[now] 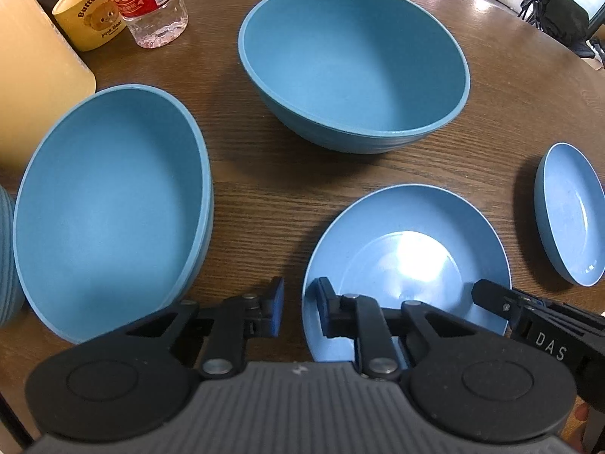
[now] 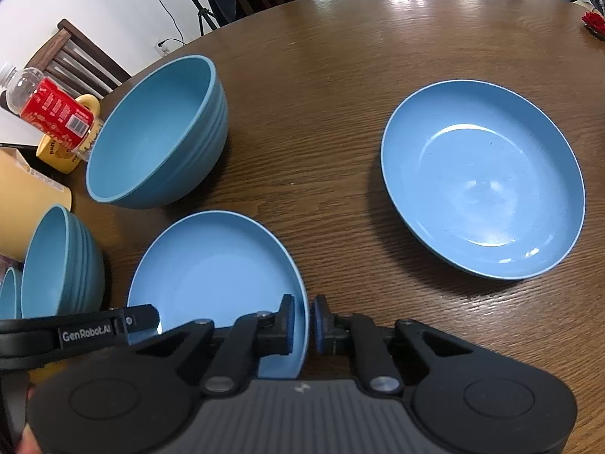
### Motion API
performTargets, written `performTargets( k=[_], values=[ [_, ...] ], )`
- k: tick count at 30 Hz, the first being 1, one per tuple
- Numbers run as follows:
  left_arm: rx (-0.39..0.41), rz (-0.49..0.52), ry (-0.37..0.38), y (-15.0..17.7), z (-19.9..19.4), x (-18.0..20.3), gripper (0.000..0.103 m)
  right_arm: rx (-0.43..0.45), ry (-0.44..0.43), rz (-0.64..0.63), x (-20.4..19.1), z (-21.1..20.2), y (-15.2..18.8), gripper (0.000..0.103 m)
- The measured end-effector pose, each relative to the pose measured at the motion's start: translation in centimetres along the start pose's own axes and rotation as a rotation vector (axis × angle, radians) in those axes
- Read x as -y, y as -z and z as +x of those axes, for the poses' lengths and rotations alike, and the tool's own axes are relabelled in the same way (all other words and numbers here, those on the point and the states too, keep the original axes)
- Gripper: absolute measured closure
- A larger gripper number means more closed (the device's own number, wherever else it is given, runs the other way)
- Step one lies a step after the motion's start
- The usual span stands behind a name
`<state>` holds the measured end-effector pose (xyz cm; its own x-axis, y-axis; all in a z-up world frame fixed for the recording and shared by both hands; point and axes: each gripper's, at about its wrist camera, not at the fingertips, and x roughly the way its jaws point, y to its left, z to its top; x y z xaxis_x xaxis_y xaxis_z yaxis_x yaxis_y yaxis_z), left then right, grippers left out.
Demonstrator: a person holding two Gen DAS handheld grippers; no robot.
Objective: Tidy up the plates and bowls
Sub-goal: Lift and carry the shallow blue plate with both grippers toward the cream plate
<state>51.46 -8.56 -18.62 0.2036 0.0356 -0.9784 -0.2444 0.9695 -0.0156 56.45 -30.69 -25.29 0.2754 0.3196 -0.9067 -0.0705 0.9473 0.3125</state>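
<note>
left gripper [image 1: 300,312] + right gripper [image 2: 304,323]: both pinch opposite rims of near plate [image 2: 211,265] | lift level, matched pace | far plate [image 2: 484,178] beyond, well apart: likely stack target | bowls [image 1: 351,64] further back

Round dark wood-grain table [image 2: 340,56]. On it: near, a shallow blue plate [image 2: 211,265]; right, a second blue plate [image 2: 480,178]; far centre, a deep ribbed blue bowl [image 1: 351,64]; left, a nested stack of blue bowls [image 1: 109,204]; far left, a yellow bear mug [image 1: 89,15] beside a red-labelled clear bottle [image 1: 151,0].
</note>
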Motion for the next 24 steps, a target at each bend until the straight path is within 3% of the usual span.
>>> performTargets(
  k=[7, 24],
  values=[
    [-0.003, 0.016, 0.021, 0.0, 0.07, 0.18, 0.092, 0.003, -0.008, 0.008, 0.09, 0.04, 0.02, 0.096],
    [0.039, 0.028, 0.032, 0.27, -0.73, 0.19, 0.093, 0.018, -0.008, 0.009, 0.11, -0.28, 0.16, 0.097]
  ],
)
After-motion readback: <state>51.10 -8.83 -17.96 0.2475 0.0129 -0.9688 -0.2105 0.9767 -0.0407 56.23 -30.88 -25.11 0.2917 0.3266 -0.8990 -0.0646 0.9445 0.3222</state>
